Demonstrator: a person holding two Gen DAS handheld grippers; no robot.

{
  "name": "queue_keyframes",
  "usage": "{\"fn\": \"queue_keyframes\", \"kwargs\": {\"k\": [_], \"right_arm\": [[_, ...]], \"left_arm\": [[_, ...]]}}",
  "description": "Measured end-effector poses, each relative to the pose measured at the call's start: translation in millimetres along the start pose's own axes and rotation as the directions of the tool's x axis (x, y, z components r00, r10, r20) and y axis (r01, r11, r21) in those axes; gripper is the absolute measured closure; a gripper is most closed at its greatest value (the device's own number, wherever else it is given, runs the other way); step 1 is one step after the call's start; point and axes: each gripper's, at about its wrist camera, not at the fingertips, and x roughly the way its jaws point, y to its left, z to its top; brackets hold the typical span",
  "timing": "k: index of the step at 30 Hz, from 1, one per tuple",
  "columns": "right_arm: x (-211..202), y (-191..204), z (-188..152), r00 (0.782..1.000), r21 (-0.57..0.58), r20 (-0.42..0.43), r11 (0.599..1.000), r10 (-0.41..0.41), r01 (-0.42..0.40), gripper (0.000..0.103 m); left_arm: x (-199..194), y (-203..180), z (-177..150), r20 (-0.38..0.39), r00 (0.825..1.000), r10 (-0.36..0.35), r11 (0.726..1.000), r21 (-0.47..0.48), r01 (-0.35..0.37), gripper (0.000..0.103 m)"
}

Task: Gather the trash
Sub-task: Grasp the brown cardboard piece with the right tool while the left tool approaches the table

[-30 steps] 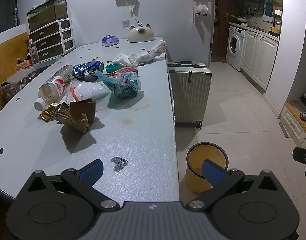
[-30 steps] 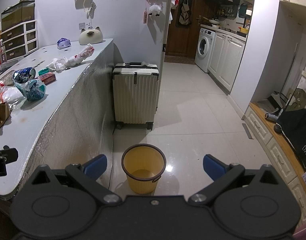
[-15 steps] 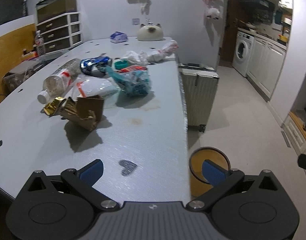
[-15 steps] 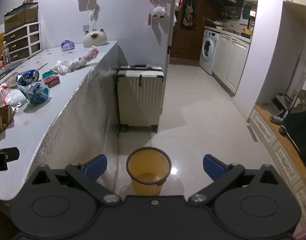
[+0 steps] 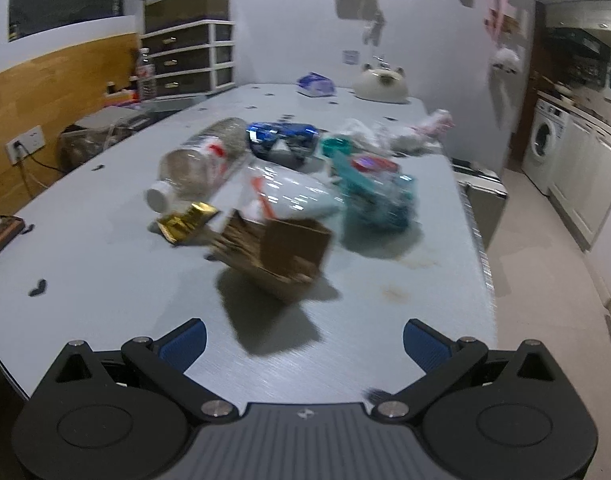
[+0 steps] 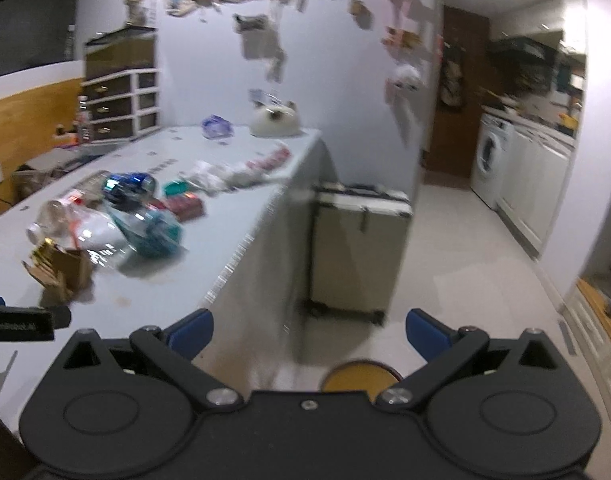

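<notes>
Below right tongs (image 6: 307, 330): yellow bin (image 6: 359, 374), contents hidden.

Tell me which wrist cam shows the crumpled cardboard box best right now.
Left wrist. The cardboard box sits near centre frame, just ahead of the open left gripper, though motion-blurred. Right wrist catches it only small at the left edge, also blurred, beside the other gripper's body.

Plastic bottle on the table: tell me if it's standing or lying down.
Lying down. The clear plastic bottle rests on its side on the table, white cap pointing toward the camera, beside the crumpled bags.
</notes>
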Motion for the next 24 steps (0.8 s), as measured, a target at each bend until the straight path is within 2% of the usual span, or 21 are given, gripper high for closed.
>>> {"fn": "queue_keyframes", "kwargs": {"k": [4,8,14,16,19,22,24], "right_arm": [[17.6,27.3,17.1,0.997,-0.030,0.025,0.997,0.067,-0.066,0.000],[33.0,51.2,31.7,0.989,-0.011,0.065,0.991,0.134,-0.134,0.000],[63.1,91.6,44.1,0.943,0.009,0.147,0.953,0.299,-0.303,0.000],[73.4,104.2,46.1,0.938,0.005,0.128,0.945,0.323,-0.326,0.000],[88.4,124.2,46.9,0.908,-0.002,0.112,0.914,0.403,-0.406,0.000],[103.3,143.5,46.2,0.886,-0.014,0.042,0.887,0.462,-0.462,0.000],[112.5,153.7,44.3,0.861,-0.005,-0.001,0.861,0.508,-0.508,0.000]], "left_arm": [[4.5,26.2,8.5,0.025,0.999,0.022,1.000,-0.019,-0.021,0.000],[7.6,55.7,16.2,0.050,0.997,0.050,0.997,-0.055,-0.048,0.000],[14.0,103.7,26.7,0.094,0.993,0.077,0.987,-0.148,-0.063,0.000],[18.9,115.8,30.4,0.089,0.993,0.082,0.985,-0.156,-0.068,0.000],[27.1,129.7,35.5,0.075,0.995,0.067,0.987,-0.152,-0.055,0.000],[38.2,143.2,38.8,0.032,0.999,0.013,0.984,-0.178,-0.007,0.000],[45.9,149.3,39.2,0.006,1.000,-0.004,0.982,-0.190,0.005,0.000]]}}
